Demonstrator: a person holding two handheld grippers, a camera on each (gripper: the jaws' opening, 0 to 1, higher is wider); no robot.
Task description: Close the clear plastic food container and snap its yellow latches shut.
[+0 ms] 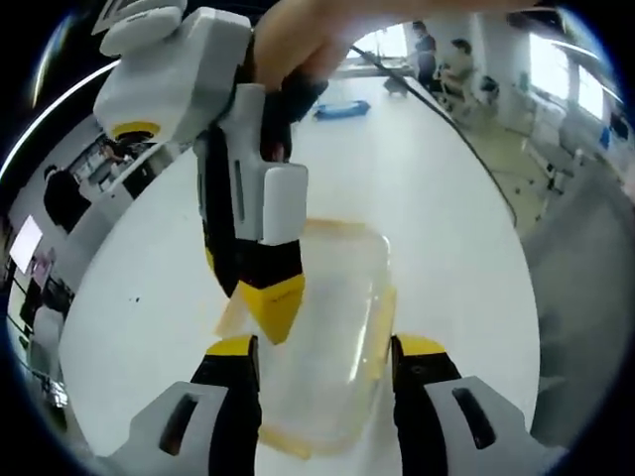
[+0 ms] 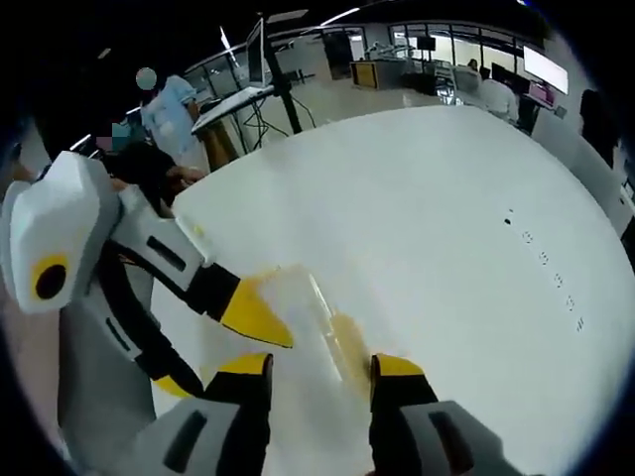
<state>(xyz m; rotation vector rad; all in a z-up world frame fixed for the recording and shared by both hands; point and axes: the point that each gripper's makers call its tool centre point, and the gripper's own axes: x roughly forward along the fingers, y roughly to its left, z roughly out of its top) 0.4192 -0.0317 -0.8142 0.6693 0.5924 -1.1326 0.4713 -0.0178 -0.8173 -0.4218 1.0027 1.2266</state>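
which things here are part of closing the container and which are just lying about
Job:
- clear plastic food container with yellow latches on the white table
- left gripper, jaws either side of the container
- right gripper, tip at the container's yellow edge

Lying about:
- flat blue object far across the table
- black cable

Both tools (image 1: 322, 359) on container (image 1: 337, 327)

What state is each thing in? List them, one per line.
Clear container: lying on the white table, lid down over it.
Yellow latch: cannot tell whether it is snapped.
Left gripper: open, jaws either side of the container.
Right gripper: open, over the container's edge.
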